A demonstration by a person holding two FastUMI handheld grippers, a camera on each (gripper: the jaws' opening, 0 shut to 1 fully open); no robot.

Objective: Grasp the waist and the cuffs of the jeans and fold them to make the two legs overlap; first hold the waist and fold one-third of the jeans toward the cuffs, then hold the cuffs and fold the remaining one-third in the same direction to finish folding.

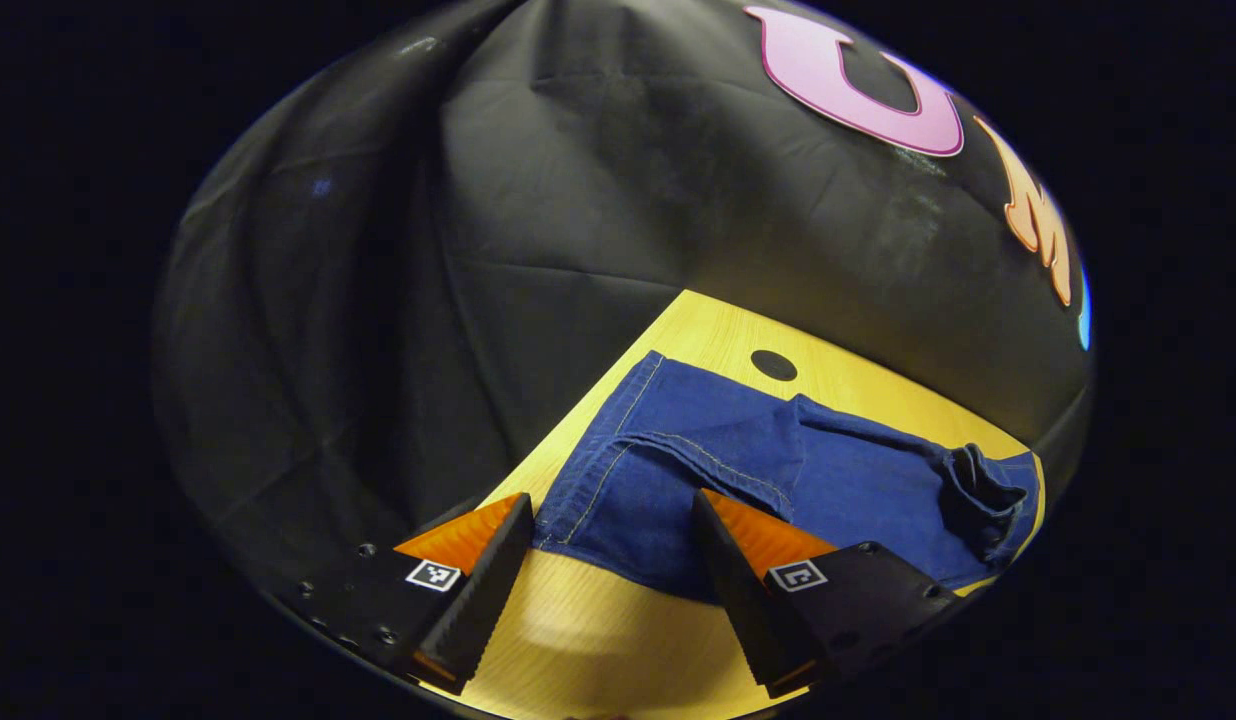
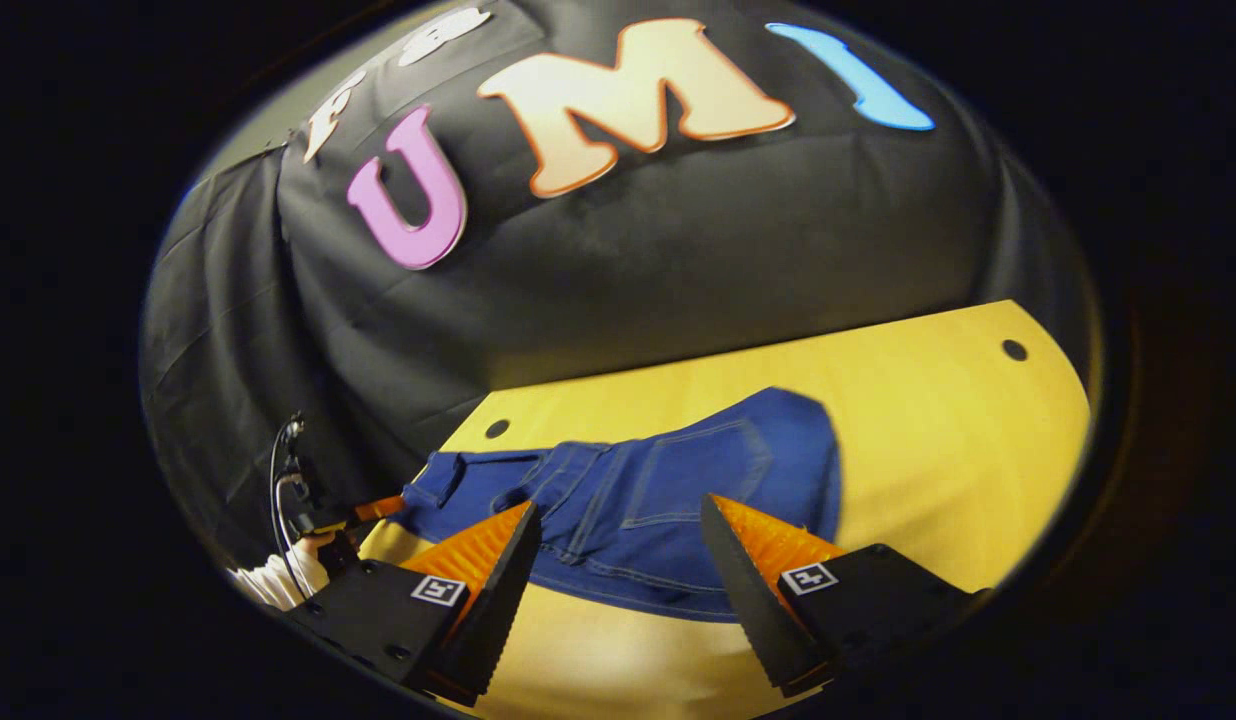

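Both grippers, left (image 1: 610, 520) and right (image 2: 618, 525), hover fingers spread over jeans (image 2: 658, 500) edges; bare table (image 2: 938, 430) beyond.

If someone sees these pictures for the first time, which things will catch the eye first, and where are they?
The blue jeans lie spread across the yellow table, with the waist and back pocket toward the right gripper. The left gripper hangs open at the cuff end. Both grippers stand open near the denim's front edge.

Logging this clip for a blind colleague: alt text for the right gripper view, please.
Blue jeans lie flat on a yellow wooden table, back pocket up. The right tongs hover open above their near edge; the left tongs reach the far-left end.
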